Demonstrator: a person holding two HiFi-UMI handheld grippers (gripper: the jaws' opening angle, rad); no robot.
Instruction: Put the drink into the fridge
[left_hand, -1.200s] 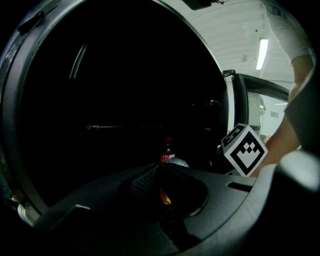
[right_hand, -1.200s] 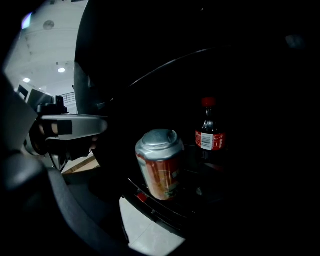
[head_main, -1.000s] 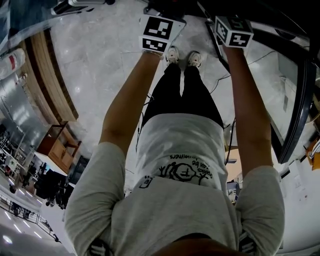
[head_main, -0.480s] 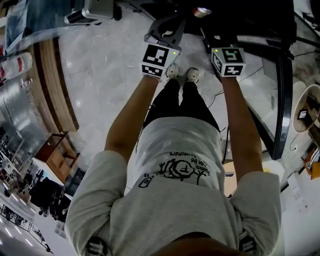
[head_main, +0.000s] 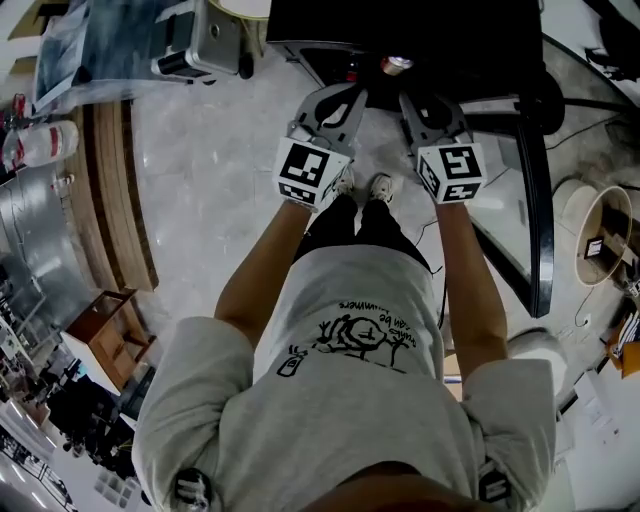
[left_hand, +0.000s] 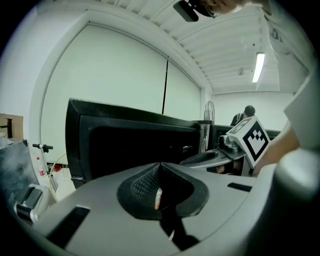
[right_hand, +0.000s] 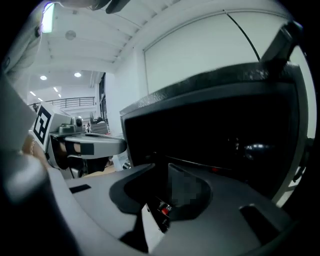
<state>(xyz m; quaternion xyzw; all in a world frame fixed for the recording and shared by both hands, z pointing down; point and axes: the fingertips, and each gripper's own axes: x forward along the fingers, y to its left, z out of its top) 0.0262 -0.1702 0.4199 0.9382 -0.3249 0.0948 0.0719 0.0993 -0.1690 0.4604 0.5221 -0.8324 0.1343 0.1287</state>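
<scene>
In the head view both grippers are held out over the floor toward a black fridge (head_main: 330, 25). What looks like the round red-and-silver top of a drink can (head_main: 397, 64) shows just beyond the fingertips, free of both. My left gripper (head_main: 352, 92) has its pads pressed together with nothing held. My right gripper (head_main: 407, 95) is closing, with a narrow dark gap left and nothing between the pads. The fridge's dark front (left_hand: 140, 145) fills the left gripper view, and also the right gripper view, where the fridge (right_hand: 225, 140) is close ahead.
A black-framed glass panel (head_main: 535, 200) stands open to the right of the arms. A round white stand (head_main: 600, 230) is at far right, a wooden strip (head_main: 110, 200) at left, and a silver device (head_main: 205, 45) at top left. The person's shoes (head_main: 365, 185) are on the marble floor.
Both grippers have come further into the head view, so their fingers show now. The black fridge and the can top have slid down into the frame. The grippers stay side by side.
</scene>
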